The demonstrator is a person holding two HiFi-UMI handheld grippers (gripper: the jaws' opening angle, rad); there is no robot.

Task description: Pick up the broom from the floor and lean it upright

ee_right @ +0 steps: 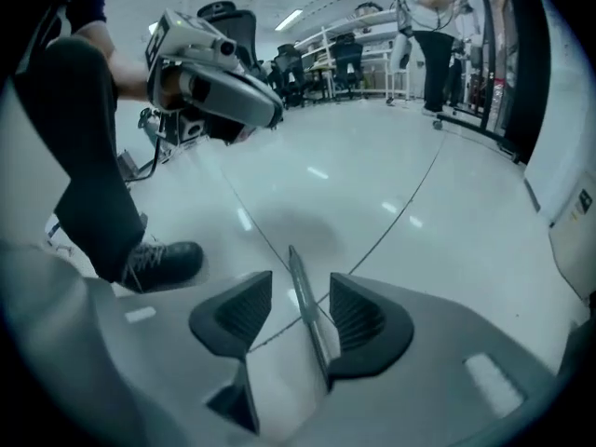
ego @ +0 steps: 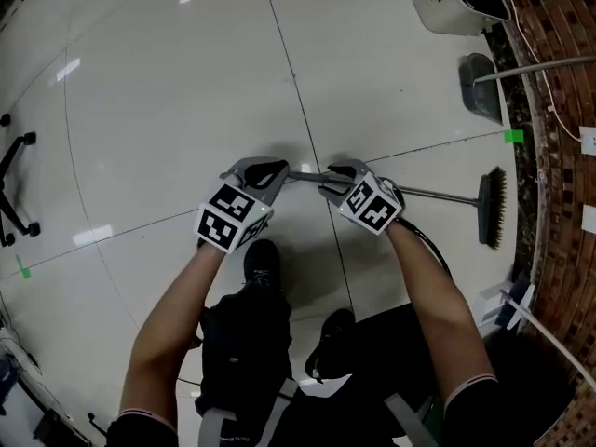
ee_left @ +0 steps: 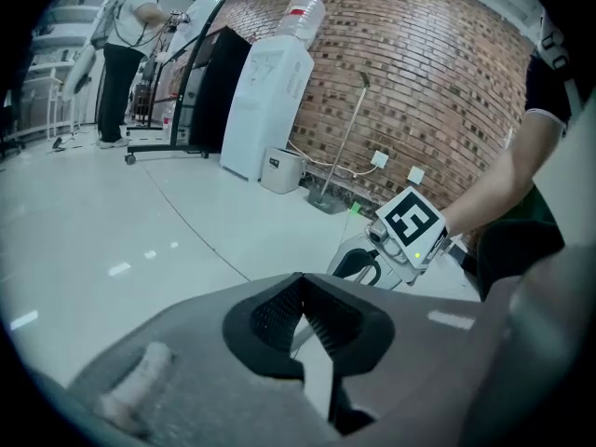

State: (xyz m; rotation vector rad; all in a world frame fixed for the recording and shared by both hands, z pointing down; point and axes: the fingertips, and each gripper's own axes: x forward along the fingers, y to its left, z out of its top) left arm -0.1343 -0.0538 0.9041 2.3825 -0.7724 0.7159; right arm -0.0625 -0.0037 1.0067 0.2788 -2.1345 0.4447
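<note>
The broom lies flat on the tiled floor, its dark brush head [ego: 491, 208] near the brick wall and its thin metal handle [ego: 438, 195] running left toward me. My right gripper [ego: 328, 182] is low over the handle's free end. In the right gripper view it [ee_right: 300, 282] stands open, with the handle [ee_right: 293, 264] between the pads, close to the right pad. My left gripper [ego: 276, 175] hovers just left of the handle's end. In the left gripper view its tips [ee_left: 300, 291] meet with nothing gripped. From the right gripper view, the left gripper [ee_right: 223, 87] hangs above the floor.
A dustpan [ego: 480, 87] with a long handle leans by the brick wall [ego: 559, 156], and a white bin [ego: 461, 3] stands beyond it. My shoes [ego: 263, 261] are just behind the grippers. A chair base [ego: 14, 184] sits far left. A person [ee_left: 126, 54] stands far off.
</note>
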